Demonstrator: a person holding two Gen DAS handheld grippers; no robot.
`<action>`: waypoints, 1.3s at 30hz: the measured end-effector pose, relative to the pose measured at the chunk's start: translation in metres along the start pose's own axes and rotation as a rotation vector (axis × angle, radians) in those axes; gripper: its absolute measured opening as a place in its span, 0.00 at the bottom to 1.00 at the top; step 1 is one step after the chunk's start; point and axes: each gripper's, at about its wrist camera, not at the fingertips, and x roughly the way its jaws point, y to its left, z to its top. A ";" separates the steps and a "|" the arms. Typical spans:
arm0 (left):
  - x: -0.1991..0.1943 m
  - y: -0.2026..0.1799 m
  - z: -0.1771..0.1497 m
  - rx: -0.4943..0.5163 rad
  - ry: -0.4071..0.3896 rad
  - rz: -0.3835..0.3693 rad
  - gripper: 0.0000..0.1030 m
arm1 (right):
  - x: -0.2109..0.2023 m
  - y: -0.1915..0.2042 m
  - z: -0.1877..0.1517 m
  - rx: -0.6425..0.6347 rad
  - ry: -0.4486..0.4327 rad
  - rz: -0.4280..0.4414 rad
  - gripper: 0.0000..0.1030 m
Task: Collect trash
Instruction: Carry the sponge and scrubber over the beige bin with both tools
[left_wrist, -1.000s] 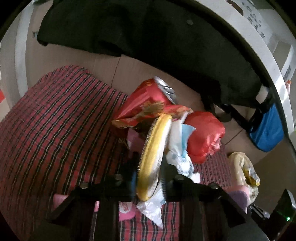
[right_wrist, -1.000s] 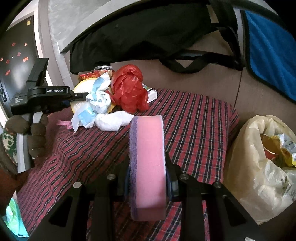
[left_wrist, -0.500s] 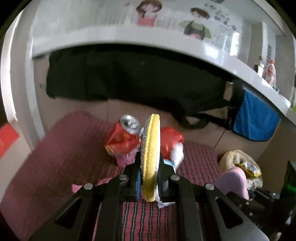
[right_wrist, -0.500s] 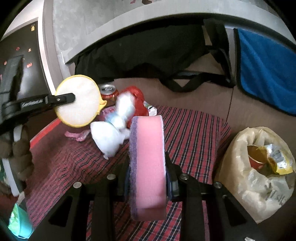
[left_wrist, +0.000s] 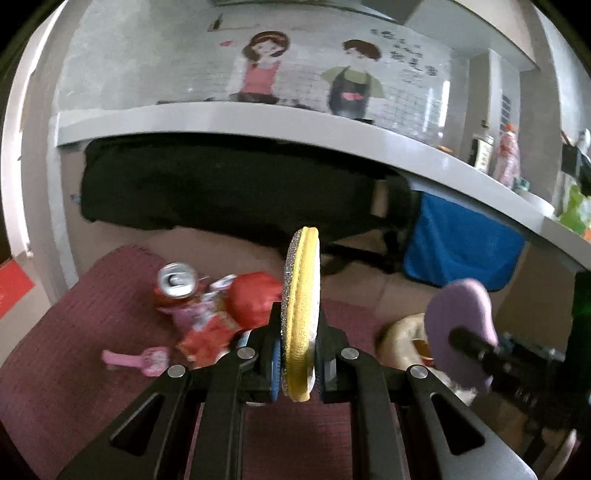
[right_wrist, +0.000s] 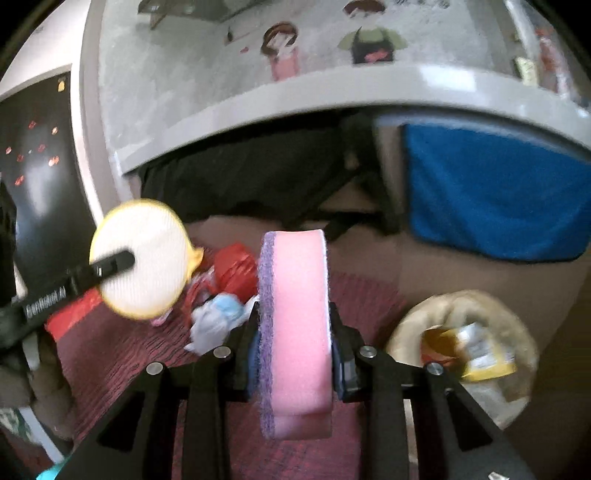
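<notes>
Though the bag (right_wrist: 465, 354) at the right already holds some wrappers and what looks like a red cup, most of the trash is not yet collected, so the task seems well short of done. The pile lies on the plaid cloth (left_wrist: 55, 354): a can (left_wrist: 175, 282) on its side, a red sack (left_wrist: 255, 302), a torn red wrapper (left_wrist: 207, 336), a pink scrap (left_wrist: 136, 358) apart from the rest, and a white tissue wad (right_wrist: 218, 317) seen in the right view.

The left gripper (left_wrist: 299, 354) has its jaws closed on a yellow pad (left_wrist: 301, 314), held edge-on and raised above the pile. The right gripper (right_wrist: 295, 347) has its jaws clamped on a pink sponge (right_wrist: 295, 332), likewise raised, with the bag just to its right. Both tools are full, so I judge neither can take more until it lets go. Whether pad and sponge count as trash I cannot tell.

Behind the pile hangs a black bag (left_wrist: 221, 195) under a grey shelf (left_wrist: 258, 122), with a blue cloth (left_wrist: 458, 251) to the right and bottles (left_wrist: 506, 155) on top. Nothing blocks the way to the bag's mouth, though its rim looks soft and slumped, so a drop may need care. Motion blur hides finer detail.
</notes>
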 end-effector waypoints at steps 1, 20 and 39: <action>0.001 -0.011 0.000 0.013 -0.011 -0.008 0.14 | -0.008 -0.009 0.004 0.001 -0.021 -0.016 0.27; 0.082 -0.185 -0.024 0.136 0.050 -0.231 0.14 | -0.076 -0.138 -0.002 0.017 -0.142 -0.289 0.27; 0.137 -0.187 -0.045 0.120 0.151 -0.219 0.14 | -0.027 -0.182 -0.025 0.117 -0.074 -0.239 0.27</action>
